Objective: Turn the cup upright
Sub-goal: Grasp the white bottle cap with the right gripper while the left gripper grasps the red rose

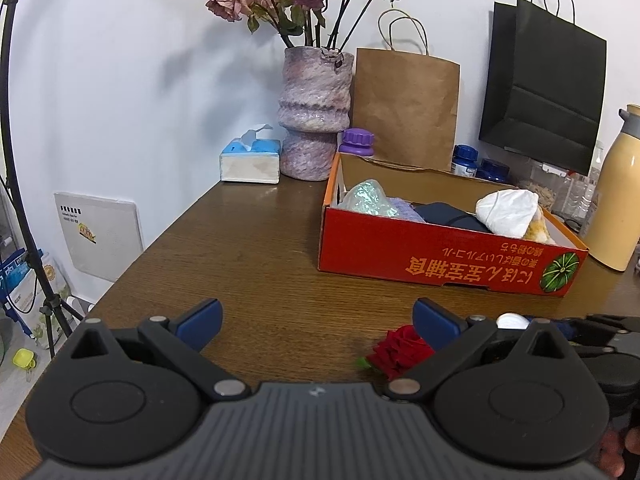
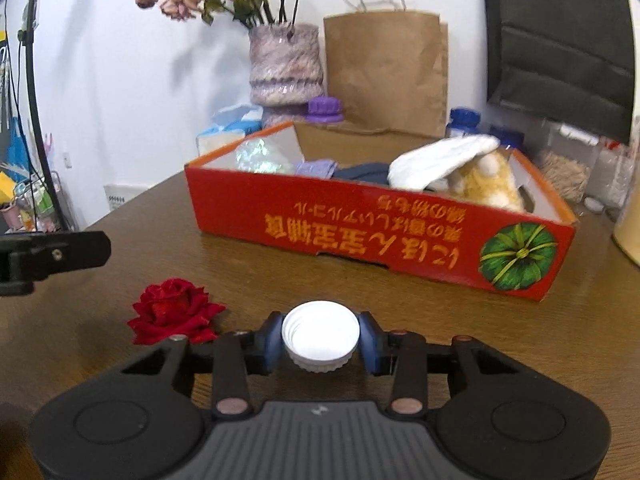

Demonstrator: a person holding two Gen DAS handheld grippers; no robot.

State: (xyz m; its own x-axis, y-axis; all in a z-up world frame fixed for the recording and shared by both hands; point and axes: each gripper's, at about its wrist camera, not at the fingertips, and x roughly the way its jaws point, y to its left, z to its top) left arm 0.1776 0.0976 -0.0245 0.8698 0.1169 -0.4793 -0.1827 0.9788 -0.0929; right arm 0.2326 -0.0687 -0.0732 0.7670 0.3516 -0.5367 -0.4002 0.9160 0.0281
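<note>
Tabletop (image 1: 260,240) of dark brown wood fills both views, and at about one o'clock on it sits the red cardboard box (image 1: 440,256), its printed side upside down and its inside packed with soft bundles too jumbled to name. Behind the box stand a brown paper bag (image 1: 404,108) and a mottled purple vase (image 1: 314,112) of dried roses; a black bag (image 1: 544,92) hangs at two o'clock, sharp in the left wrist view, blurred in the right. Only the left view shows the cream flask (image 1: 616,196) whole at three o'clock and the tissue box (image 1: 250,162) clearly at eleven.

Left tongs (image 1: 318,320) are spread wide over bare wood, gripping nothing. Only the right view gives the red rose head (image 2: 172,312) in full, lying on the wood at ten o'clock of the right tongs (image 2: 320,342), which pinch the small white cup (image 2: 320,338) between their blue pads (image 2: 269,344). The cup's open mouth faces up toward the camera, showing inner ridges and a ribbed outer band; whether its base touches the wood cannot be told. In the left view the cup is only a white sliver at three o'clock, mostly hidden behind the tongs' own finger, and the rose is half covered.
</note>
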